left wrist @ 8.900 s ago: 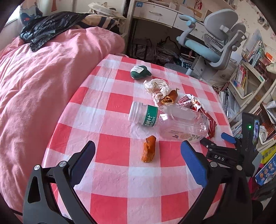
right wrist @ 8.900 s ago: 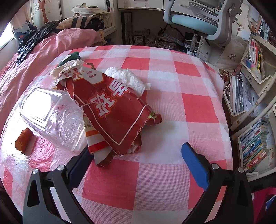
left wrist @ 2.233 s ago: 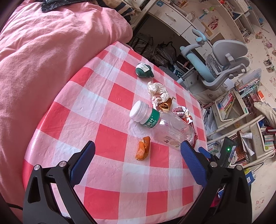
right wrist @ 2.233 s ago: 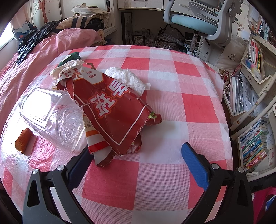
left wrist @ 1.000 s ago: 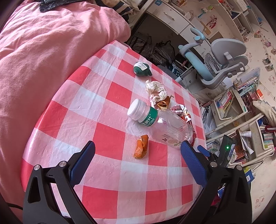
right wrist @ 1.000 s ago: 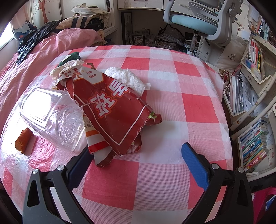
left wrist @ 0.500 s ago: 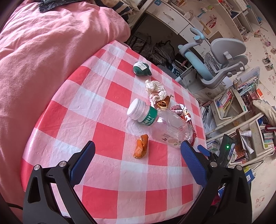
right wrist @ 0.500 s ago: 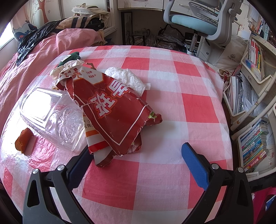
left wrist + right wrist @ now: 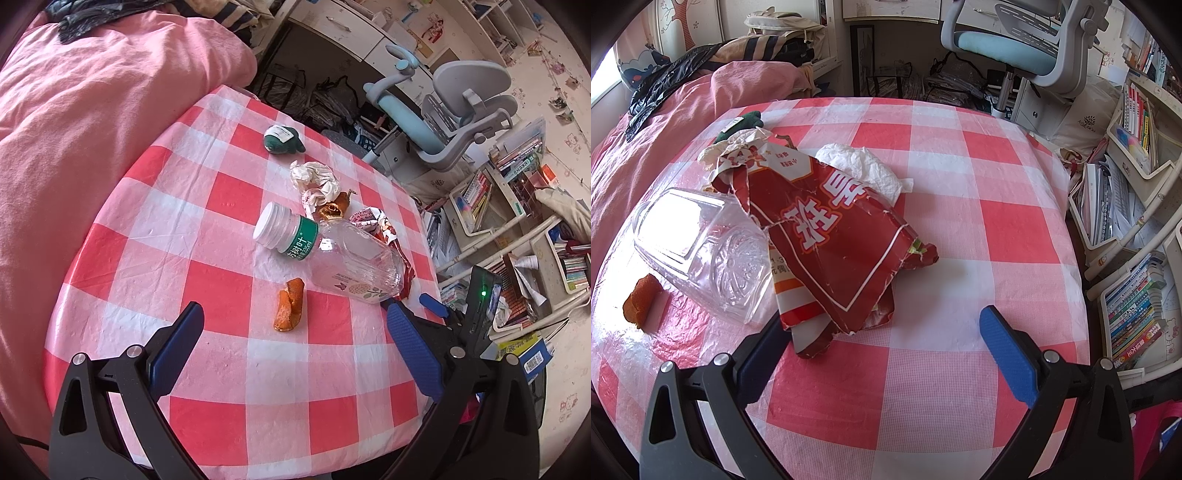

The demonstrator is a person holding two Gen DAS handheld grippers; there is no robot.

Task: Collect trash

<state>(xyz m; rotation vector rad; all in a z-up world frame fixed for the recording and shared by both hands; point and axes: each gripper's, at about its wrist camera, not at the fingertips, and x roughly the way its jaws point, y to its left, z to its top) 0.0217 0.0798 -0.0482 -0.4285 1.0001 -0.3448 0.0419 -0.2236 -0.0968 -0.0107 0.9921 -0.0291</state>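
Trash lies on a red-and-white checked table (image 9: 221,295). A clear plastic bottle (image 9: 343,254) with a white cap lies on its side; it also shows in the right wrist view (image 9: 701,254). An orange peel (image 9: 289,308) lies in front of it. A red snack wrapper (image 9: 834,236) lies beside the bottle, with white crumpled paper (image 9: 864,166) behind. A dark green item (image 9: 282,138) sits at the far edge. My left gripper (image 9: 295,343) is open and empty, above the table's near side. My right gripper (image 9: 882,339) is open and empty, just in front of the wrapper.
A bed with a pink cover (image 9: 92,110) borders the table on the left. A grey-blue office chair (image 9: 443,114) and a desk stand beyond the table. Bookshelves (image 9: 1134,221) stand to the right. The right gripper's body (image 9: 476,306) shows at the table's right edge.
The left gripper has drawn back and risen since 8.9 s ago, then held almost still over the last second. The right gripper and the trash have not moved.
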